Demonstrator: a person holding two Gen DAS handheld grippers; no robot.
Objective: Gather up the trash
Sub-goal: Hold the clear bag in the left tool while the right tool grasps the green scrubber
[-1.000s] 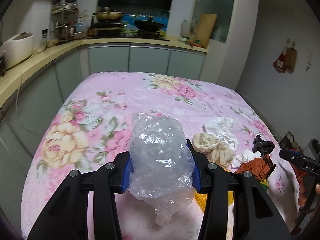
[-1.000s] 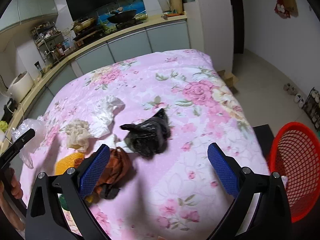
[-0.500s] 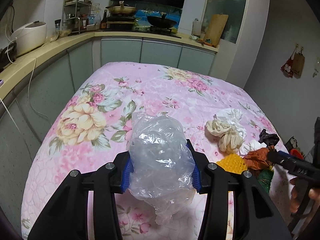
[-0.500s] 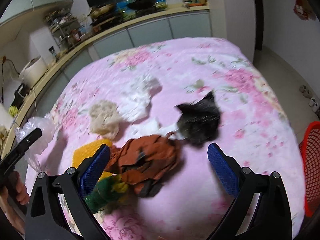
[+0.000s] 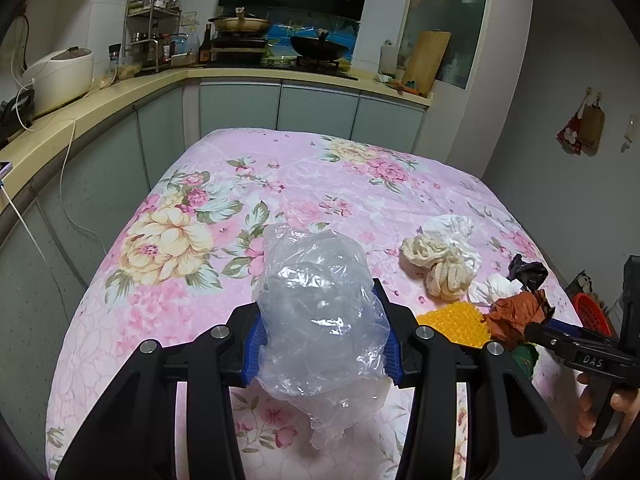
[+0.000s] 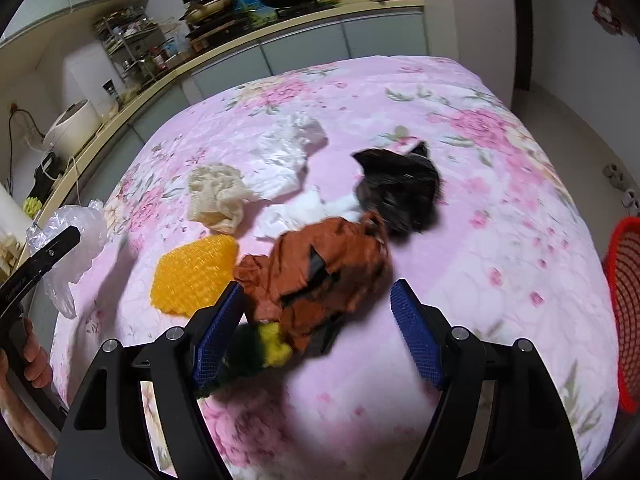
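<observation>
Rust-orange crumpled wrapper [image 6: 320, 268] lies on the pink floral table [image 6: 500, 184] and is the item under approach. The right hand-held gripper [image 6: 318, 326] is spread but has just been closing; the wrapper's near part sits between the jaws, the left pad close against its edge, the right pad apart from it. No grip is established.

Taking the wrapper as landmark:
- A green-and-yellow scrap [image 6: 260, 346] touches its near-left corner, partly behind the left pad.
- A yellow dimpled sheet [image 6: 194, 276] lies just beside it to the left.
- White tissue [image 6: 296, 212] lies just behind it, with a black bag [image 6: 400, 188] behind and to the right, touching or nearly so.
- A cream cloth wad [image 6: 216, 196] and white plastic [image 6: 286, 156] lie farther behind-left.
- A red basket [image 6: 624, 312] stands well to the right, off the table edge.

Recommendation: lower the jaws so both pads bracket the thick middle of the wrapper, not its loose edge. The green-and-yellow scrap will likely be caught too; acceptable if it is also trash. Close fully before lifting, as crumpled film will compress and may slip.

The left hand-held gripper [image 5: 322, 342], well to the wrapper's left, is pinching a clear plastic bag [image 5: 320, 312] between its pads.
</observation>
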